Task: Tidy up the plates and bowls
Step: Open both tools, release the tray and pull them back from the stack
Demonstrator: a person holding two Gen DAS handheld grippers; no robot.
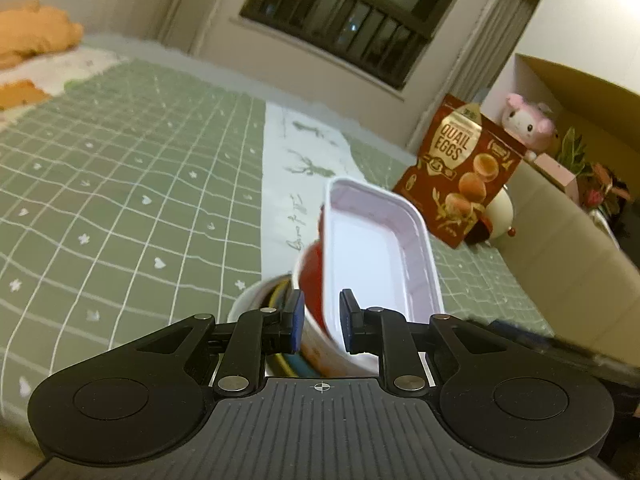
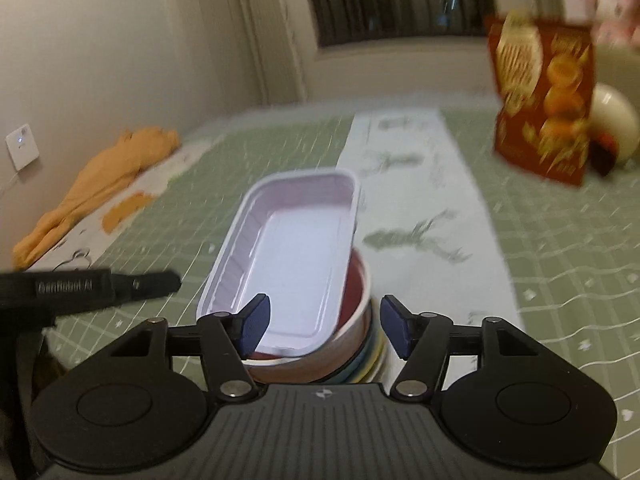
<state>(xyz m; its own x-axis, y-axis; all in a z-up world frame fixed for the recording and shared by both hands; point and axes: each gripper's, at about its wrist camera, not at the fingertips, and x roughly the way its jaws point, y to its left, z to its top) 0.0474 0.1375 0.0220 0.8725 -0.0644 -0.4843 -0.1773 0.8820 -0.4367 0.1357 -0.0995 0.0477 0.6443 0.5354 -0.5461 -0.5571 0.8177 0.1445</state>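
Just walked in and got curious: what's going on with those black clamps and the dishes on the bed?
A person with a gripper in each hand is stacking dishes. The white rectangular tray lies tilted in the red bowl, atop a stack of coloured plates. The left gripper straddles the tray's rim; whether it pinches is unclear. The right gripper is open, holding nothing.

White rectangular plastic tray (image 2: 296, 248) tilted inside red-lined round bowl (image 2: 354, 292), atop stacked coloured plates (image 2: 374, 354), on green bedsheet

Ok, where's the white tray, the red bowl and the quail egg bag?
white tray (image 2: 296, 256), right wrist view, on its flat bottom.
red bowl (image 2: 354, 294), right wrist view, on its red inside.
quail egg bag (image 1: 460, 168), left wrist view, on its front.
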